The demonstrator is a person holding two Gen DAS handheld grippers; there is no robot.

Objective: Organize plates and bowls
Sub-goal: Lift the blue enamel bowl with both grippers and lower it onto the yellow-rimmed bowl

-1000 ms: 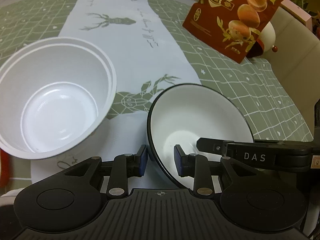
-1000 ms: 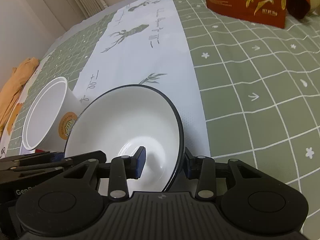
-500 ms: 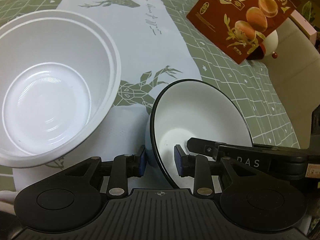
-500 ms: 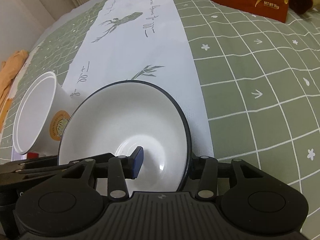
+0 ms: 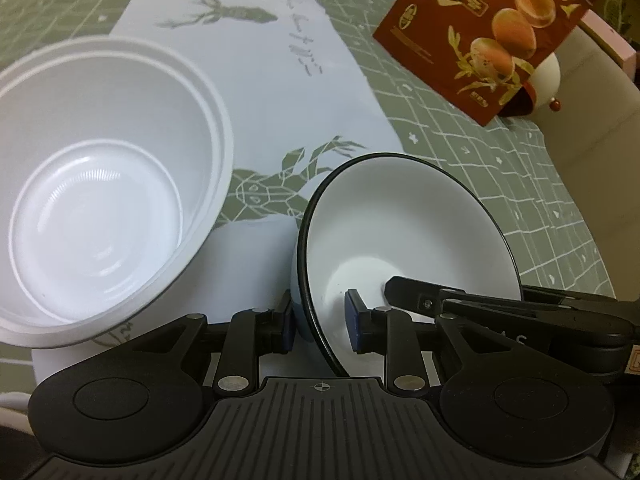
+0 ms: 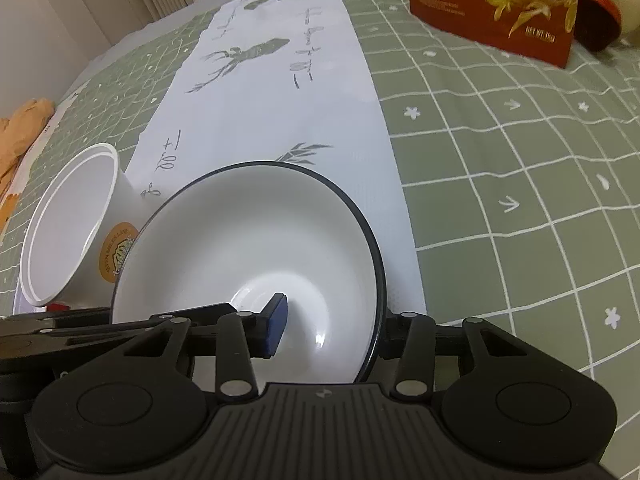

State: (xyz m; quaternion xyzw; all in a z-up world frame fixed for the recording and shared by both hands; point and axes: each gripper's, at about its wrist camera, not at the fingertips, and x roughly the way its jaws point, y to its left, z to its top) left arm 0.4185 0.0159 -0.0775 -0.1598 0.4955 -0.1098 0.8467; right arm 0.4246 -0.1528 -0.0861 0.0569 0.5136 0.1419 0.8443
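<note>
A white ceramic bowl with a black rim sits low over the white runner, between both grippers. My left gripper straddles its left rim, one pad against the pale outer wall and the other inside. The jaws are closing, and a thin strip of white still shows beside the inner pad. My right gripper holds the opposite rim, closing slightly. Its blue pad lies on the inner wall and its other finger is hidden behind the rim. A larger white plastic bowl stands just to the left.
A red egg box stands at the far right on the green checked tablecloth, with a round white and red object behind it. An orange cloth lies at the far left edge.
The plastic bowl has grown larger and nearer in the left wrist view. My left jaws have narrowed a little around the rim. The ceramic bowl has kept its place between both grippers.
</note>
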